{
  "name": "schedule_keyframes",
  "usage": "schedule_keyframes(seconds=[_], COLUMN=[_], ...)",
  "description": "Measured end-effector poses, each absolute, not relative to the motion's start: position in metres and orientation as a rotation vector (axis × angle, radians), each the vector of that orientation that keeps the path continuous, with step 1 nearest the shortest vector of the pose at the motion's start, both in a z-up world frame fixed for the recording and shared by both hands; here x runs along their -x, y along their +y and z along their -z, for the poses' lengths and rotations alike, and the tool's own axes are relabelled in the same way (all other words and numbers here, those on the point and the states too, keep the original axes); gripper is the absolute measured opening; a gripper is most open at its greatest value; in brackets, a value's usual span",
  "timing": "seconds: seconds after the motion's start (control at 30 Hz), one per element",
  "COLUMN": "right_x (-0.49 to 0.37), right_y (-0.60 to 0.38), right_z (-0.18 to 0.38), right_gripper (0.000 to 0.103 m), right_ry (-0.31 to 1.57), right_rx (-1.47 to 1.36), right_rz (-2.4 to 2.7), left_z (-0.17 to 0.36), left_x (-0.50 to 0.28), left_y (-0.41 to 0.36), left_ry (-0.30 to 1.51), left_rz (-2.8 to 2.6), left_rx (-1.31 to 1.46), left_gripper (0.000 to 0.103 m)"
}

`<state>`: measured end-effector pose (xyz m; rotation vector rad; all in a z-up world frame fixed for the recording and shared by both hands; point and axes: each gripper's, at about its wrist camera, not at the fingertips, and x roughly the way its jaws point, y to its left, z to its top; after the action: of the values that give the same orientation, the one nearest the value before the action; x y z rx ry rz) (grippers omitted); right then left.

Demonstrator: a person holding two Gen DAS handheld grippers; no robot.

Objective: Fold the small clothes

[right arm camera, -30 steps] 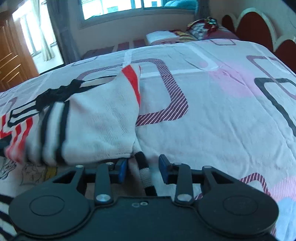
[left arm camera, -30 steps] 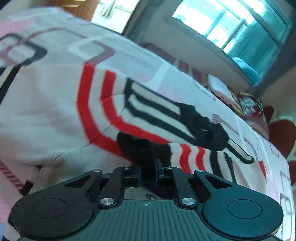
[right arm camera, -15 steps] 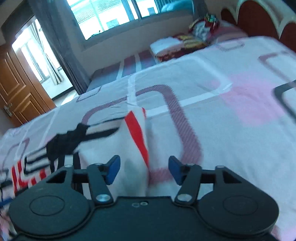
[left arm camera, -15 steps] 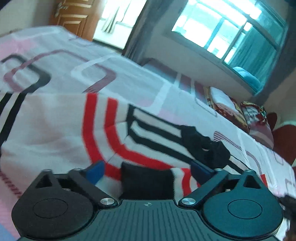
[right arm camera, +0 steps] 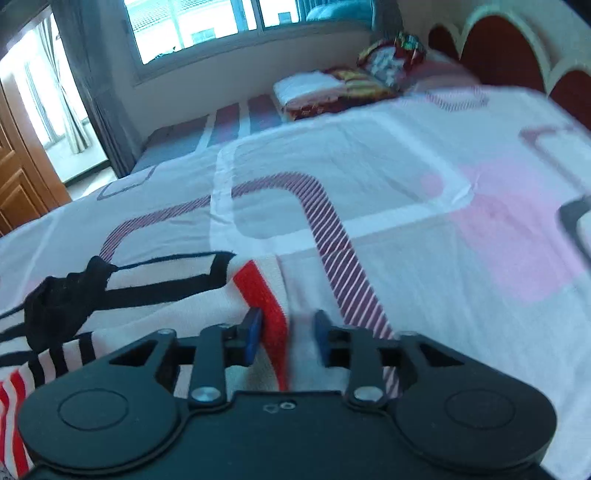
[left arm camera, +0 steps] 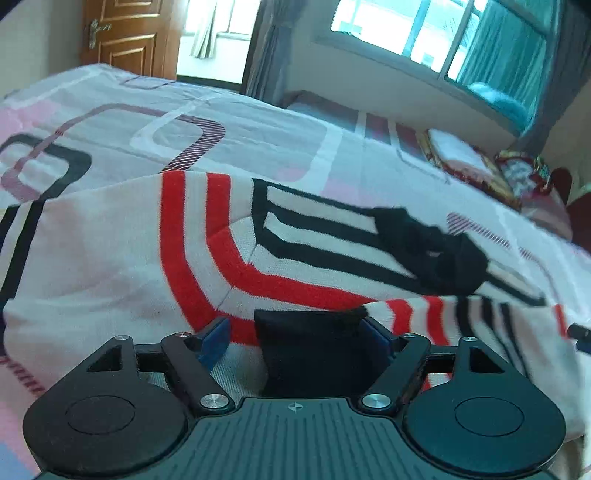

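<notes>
A small white knit sweater [left arm camera: 110,258] with red and black stripes lies folded on the bed. Its black neck opening [left arm camera: 428,243] faces up. My left gripper [left arm camera: 295,338] is open, and the black cuff [left arm camera: 310,347] of a folded-in sleeve lies loose between its jaws. In the right wrist view the sweater [right arm camera: 155,306] is at the lower left. My right gripper [right arm camera: 286,334] is open at the sweater's right edge, with the red-striped fold [right arm camera: 266,299] between its jaws, not pinched.
The bedspread [right arm camera: 406,184] is white and pink with rounded square patterns. Folded blankets and pillows [right arm camera: 347,85] lie at the far end under the window. A red headboard [right arm camera: 517,55] rises at the right. A wooden door [left arm camera: 125,33] stands at the far left.
My left gripper let go of the black cuff and opened wide. My right gripper stayed open, let the sweater edge down, and lifted a little. Both views tilted up.
</notes>
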<state>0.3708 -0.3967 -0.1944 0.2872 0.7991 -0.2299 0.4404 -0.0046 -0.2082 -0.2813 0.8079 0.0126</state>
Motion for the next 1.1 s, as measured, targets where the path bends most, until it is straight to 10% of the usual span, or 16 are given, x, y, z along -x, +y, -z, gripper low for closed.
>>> schedule_keyframes(seconds=[0.03, 1.1], right_x=[-0.364, -0.305], right_y=[-0.393, -0.116], right_z=[0.188, 0.168], right_gripper=[0.038, 0.044], right_ry=[0.775, 0.843], right_rx=[-0.283, -0.11], right_rz=[0.218, -0.261], left_z=[0.21, 0.232], left_x=[-0.44, -0.329], left_y=[-0.004, 0.294], left_ry=[0.814, 0.743], left_rz=[-0.021, -0.377], left_rx=[0.29, 0.86], left_gripper=[0.103, 0.103])
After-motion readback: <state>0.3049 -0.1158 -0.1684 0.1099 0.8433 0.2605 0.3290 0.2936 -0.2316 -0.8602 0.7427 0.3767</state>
